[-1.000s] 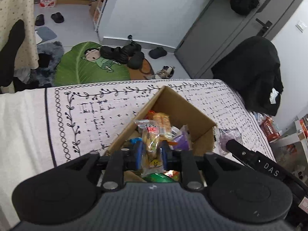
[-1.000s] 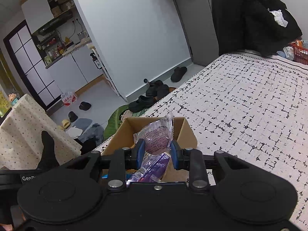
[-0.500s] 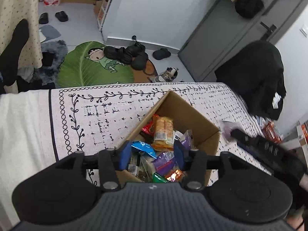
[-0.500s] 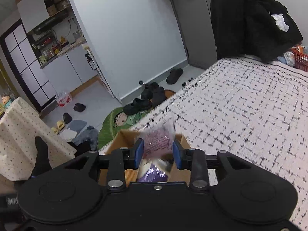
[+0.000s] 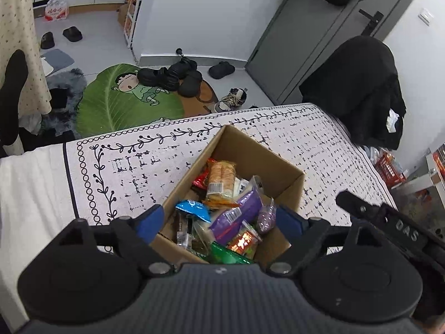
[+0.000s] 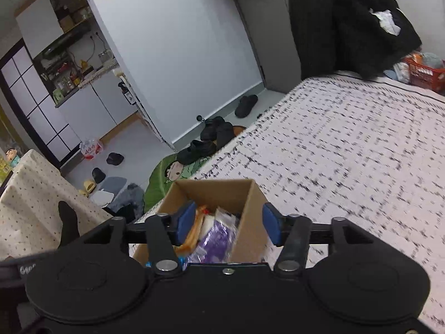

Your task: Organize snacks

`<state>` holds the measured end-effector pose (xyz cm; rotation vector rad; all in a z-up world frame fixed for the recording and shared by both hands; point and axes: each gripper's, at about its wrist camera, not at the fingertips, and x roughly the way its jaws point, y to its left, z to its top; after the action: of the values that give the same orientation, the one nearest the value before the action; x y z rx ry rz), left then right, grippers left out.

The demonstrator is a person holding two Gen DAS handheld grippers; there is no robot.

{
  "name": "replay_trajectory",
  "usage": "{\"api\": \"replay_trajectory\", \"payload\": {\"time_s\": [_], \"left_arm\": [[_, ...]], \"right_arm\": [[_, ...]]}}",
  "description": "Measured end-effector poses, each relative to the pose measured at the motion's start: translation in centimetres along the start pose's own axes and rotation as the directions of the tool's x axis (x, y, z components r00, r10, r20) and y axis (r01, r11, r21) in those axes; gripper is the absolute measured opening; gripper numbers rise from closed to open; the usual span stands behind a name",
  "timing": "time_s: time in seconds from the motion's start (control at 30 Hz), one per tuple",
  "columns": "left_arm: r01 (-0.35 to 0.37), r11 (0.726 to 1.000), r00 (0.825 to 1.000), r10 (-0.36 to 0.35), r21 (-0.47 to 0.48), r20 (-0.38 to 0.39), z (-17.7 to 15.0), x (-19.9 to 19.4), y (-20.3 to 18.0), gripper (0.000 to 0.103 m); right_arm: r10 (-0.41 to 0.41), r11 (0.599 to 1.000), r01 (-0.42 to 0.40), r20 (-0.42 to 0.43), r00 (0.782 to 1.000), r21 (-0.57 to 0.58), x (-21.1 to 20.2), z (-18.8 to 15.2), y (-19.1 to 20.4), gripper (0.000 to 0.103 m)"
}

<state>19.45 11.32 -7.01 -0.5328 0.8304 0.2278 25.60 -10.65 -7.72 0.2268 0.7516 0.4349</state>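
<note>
Both packets pinched a second ago now lie in the open brown cardboard box (image 5: 244, 150); the left gripper (image 5: 222, 220) and right gripper (image 6: 229, 224) hang over it, jaws opening, nothing between them; the shiny purple snack packet (image 5: 239, 214) lies directly beneath the left jaws, long axis slanting up-right.

Left gripper (image 5: 219, 220): black w/ blue pads, ribbed grey middle at bottom of frame. Right gripper (image 6: 228, 224): all black, blue pads, round silver screws, white letters at lower left.
</note>
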Motion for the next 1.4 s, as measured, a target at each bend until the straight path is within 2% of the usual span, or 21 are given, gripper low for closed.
{"api": "replay_trajectory", "payload": {"time_s": [0.13, 0.2, 0.27, 0.33, 0.47, 0.67, 0.83, 1.1, 1.27, 1.4], "left_arm": [[0.01, 0.999, 1.0, -0.009, 0.044, -0.019, 0.0, -0.8, -0.9, 0.093], [0.014, 0.998, 1.0, -0.012, 0.063, -0.028, -0.1, -1.4, -1.2, 0.094], [0.008, 0.996, 0.999, -0.005, 0.085, -0.038, -0.3, -2.1, -1.7, 0.096], [0.015, 0.992, 0.999, -0.01, 0.128, -0.039, -0.6, -3.0, -2.5, 0.098], [0.029, 0.984, 0.999, -0.021, 0.177, -0.042, -1.6, -4.7, -3.6, 0.101], [0.051, 0.969, 0.998, -0.042, 0.241, -0.043, -3.5, -7.4, -4.3, 0.103], [0.064, 0.957, 0.998, -0.06, 0.283, -0.023, -4.6, -9.8, -4.5, 0.103], [0.084, 0.939, 0.996, -0.086, 0.333, -0.007, -6.1, -13.0, -4.4, 0.103], [0.073, 0.921, 0.997, -0.083, 0.383, 0.008, -7.3, -14.8, -4.4, 0.103], [0.053, 0.914, 0.998, -0.066, 0.402, 0.019, -8.2, -16.1, -3.7, 0.103]], "right_arm": [[-0.018, 1.0, 0.018, -0.017, 1.0, 0.013, -1.9, -0.4, -0.8, 0.068], [-0.034, 0.999, 0.034, -0.013, 0.999, 0.012, -3.2, -0.5, -1.0, 0.077], [-0.042, 0.999, 0.043, -0.007, 0.999, 0.02, -4.6, -0.6, -1.2, 0.083], [-0.044, 0.999, 0.044, 0.0, 0.999, 0.03, -5.9, -0.7, -1.4, 0.085], [-0.046, 0.998, 0.046, 0.01, 0.999, 0.048, -8.3, -1.0, -1.6, 0.099], [-0.065, 0.997, 0.064, 0.019, 0.998, 0.05, -11.4, -2.0, -1.6, 0.103], [-0.061, 0.997, 0.059, 0.028, 0.998, 0.048, -13.9, -2.9, -1.5, 0.103], [-0.095, 0.995, 0.095, 0.023, 0.995, 0.02, -17.2, -4.5, -0.7, 0.103], [-0.129, 0.992, 0.129, 0.023, 0.991, -0.011, -19.4, -6.0, 0.0, 0.103], [-0.125, 0.992, 0.126, 0.026, 0.992, -0.027, -21.1, -7.5, 0.5, 0.103]]}}
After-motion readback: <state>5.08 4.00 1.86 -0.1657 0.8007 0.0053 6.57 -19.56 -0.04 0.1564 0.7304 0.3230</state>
